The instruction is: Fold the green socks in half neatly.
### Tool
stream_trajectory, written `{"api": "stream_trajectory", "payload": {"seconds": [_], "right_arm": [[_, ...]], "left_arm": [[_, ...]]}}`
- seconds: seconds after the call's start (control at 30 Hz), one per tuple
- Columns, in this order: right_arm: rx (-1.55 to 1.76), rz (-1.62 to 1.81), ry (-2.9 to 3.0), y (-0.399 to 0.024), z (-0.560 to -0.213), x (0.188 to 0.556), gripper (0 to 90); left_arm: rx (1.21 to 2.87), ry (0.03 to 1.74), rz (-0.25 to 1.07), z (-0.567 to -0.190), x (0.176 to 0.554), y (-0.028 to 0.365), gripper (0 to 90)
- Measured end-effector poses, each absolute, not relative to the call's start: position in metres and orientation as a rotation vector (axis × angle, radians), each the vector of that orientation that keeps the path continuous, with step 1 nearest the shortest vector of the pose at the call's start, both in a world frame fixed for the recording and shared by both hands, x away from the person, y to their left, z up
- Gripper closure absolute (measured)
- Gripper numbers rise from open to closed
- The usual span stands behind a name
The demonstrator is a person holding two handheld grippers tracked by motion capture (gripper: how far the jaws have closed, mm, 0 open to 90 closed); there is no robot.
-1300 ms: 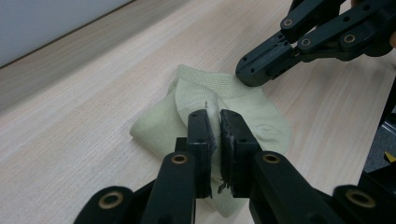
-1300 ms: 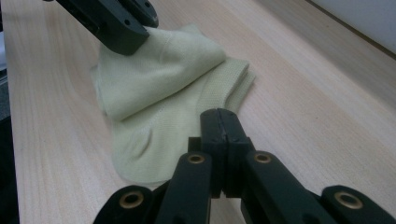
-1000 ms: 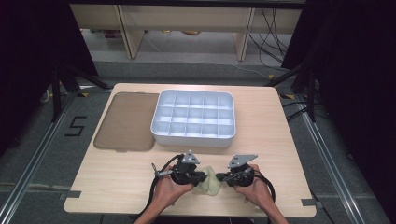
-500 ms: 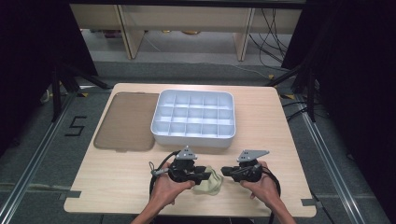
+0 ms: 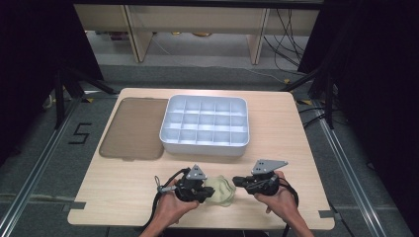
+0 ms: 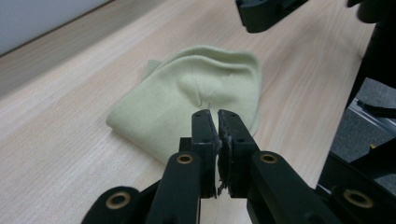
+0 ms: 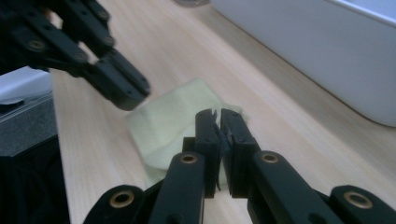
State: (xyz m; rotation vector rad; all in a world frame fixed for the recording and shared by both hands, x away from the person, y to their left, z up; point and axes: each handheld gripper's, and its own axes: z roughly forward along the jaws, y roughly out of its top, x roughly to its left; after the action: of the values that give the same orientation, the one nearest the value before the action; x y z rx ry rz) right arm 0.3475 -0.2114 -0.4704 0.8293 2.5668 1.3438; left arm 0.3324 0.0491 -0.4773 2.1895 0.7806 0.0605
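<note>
— Jaws pressed together on both sides: left gripper (image 6: pixel 215 116) just snapped to, right gripper (image 7: pixel 218 114) likewise closed. No sign of anything pinched in either.

— And the cloth (image 6: pixel 187 102)?

— Lying flat on the worktop (image 5: pixel 123 197), on the near side of the tray (image 5: pixel 205 145), between the two grippers. Left tips right at its edge, right tips hovering clear just beside it.

— Folded?

— Looks doubled over once, with layers showing and edges not quite matched.

— So how far along?

— Probably past a first fold, judging by those layers. Tray compartments all bare, though, and lid (image 5: pixel 133 128) lying off, just left of the tray.

— Left to do?

— Likely squaring up or folding again, then perhaps lifting into the tray and closing with the lid. Hard to say which compartment.
</note>
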Motion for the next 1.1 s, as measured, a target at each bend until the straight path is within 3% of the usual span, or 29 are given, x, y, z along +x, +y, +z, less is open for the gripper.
{"api": "stream_trajectory", "payload": {"seconds": [0.47, 0.77, 1.1], "right_arm": [[0.711, 1.289, 2.682, -0.179, -0.482, 0.338, 86.3], [0.767, 1.115, 2.747, -0.19, -0.502, 0.344, 87.0], [0.754, 1.222, 2.651, -0.189, -0.485, 0.348, 87.4]], "left_arm": [[2.254, 0.805, 0.112, -0.499, 0.339, 0.048, 85.3], [2.25, 0.815, 0.117, -0.502, 0.337, 0.048, 85.6], [2.224, 0.814, 0.141, -0.494, 0.341, 0.046, 84.7]]}}
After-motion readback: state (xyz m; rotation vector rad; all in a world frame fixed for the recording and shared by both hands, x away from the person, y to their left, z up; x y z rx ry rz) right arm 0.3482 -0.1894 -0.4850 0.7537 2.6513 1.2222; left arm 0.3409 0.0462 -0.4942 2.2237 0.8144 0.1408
